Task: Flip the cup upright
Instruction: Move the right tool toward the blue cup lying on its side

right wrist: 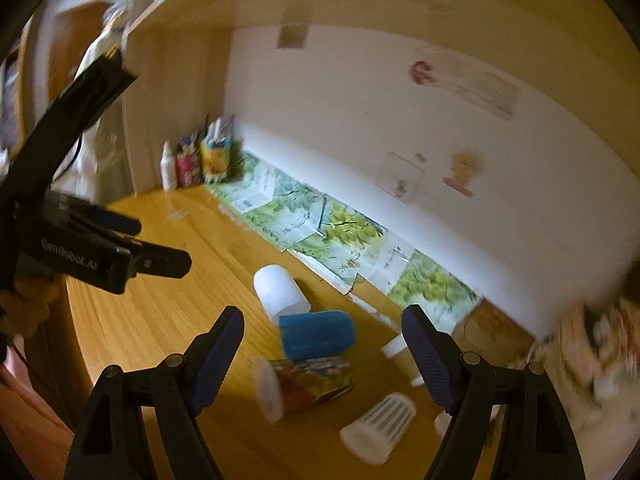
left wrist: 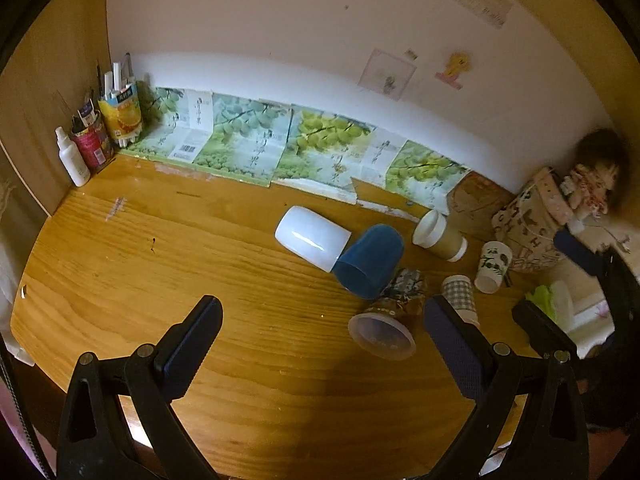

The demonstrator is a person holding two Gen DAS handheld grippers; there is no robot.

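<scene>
Several cups lie tipped on their sides on a wooden tabletop (left wrist: 160,240), clustered right of centre. A white cup (left wrist: 312,238) lies farthest left, touching a blue cup (left wrist: 370,260) just right of it. Nearer the camera is a patterned cup with a clear lid (left wrist: 390,320), also on its side, and beside it a checked paper cup (left wrist: 460,294). A tan coffee cup (left wrist: 440,236) and a panda-print cup (left wrist: 493,266) lie farther right.

The left claw (left wrist: 322,326) hovers above the tabletop with its jaws wide apart, holding nothing. The right claw (right wrist: 322,334) is likewise spread wide and empty, with the blue cup (right wrist: 318,334) and the patterned cup (right wrist: 312,384) framed between its fingers. The right view is motion-blurred.

Which cup goes first cannot be told; the blue one looks likeliest for the right claw. A good approach would be to lower the spread jaws across the cup's middle, close gently so the thin wall does not crush, then lift clear of its neighbours before rotating it mouth-up.
</scene>
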